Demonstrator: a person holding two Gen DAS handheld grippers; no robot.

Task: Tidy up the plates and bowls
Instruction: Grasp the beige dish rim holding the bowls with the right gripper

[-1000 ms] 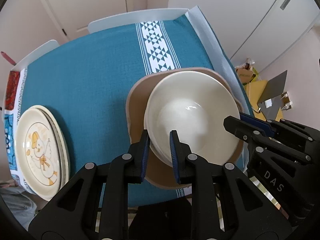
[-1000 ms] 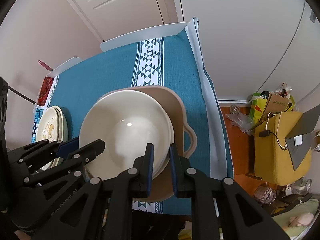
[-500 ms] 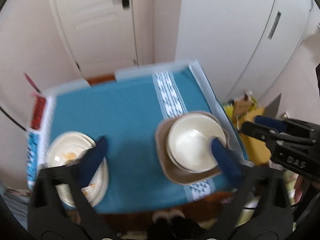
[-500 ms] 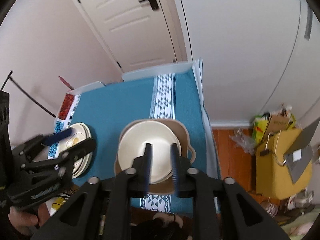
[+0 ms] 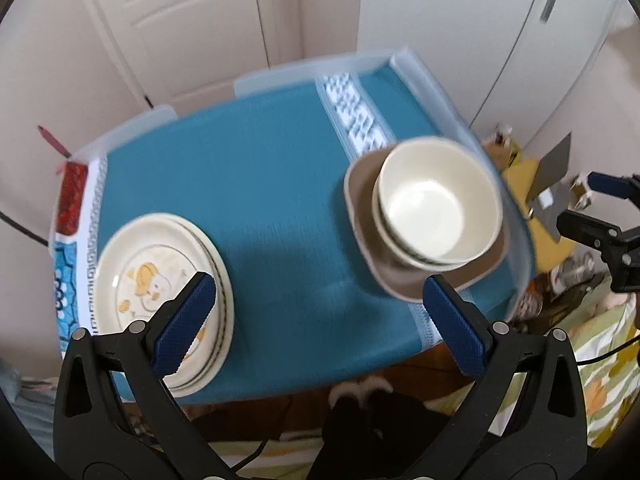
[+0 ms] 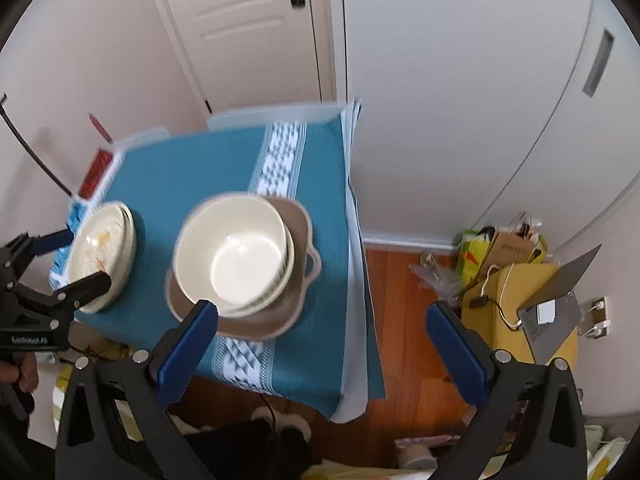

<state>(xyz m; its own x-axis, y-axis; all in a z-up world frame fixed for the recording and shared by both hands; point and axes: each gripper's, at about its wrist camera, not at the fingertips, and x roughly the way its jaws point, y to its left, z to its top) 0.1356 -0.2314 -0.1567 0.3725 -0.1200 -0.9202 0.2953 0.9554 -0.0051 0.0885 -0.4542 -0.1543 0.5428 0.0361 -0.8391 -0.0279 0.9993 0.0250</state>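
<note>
Cream bowls (image 5: 436, 208) (image 6: 236, 248) sit nested in a tan square dish (image 5: 360, 200) (image 6: 298, 216) at the right of the teal-clothed table (image 5: 260, 180) (image 6: 192, 168). A stack of cream plates (image 5: 160, 280) (image 6: 104, 240) with a cartoon print lies at the left. My left gripper (image 5: 318, 284) (image 6: 72, 262) hovers wide open above the table's near edge, between the plates and the bowls, holding nothing. My right gripper (image 6: 322, 308) (image 5: 592, 204) hangs above the table's near right corner; its jaws are opening, with nothing between them.
A red item (image 5: 72, 196) lies at the table's left edge. Right of the table, on the wooden floor (image 6: 400, 280), stand a yellow bag (image 6: 512, 312), paper bags and a grey laptop (image 6: 560, 292). A door (image 6: 256, 20) and white cupboards (image 6: 460, 100) stand behind. The person's slippers (image 5: 360, 392) show below.
Both grippers were shut on the top bowl's near rim; they have let go, opened wide and drawn back and up. The bowl stays nested in the tan dish.
</note>
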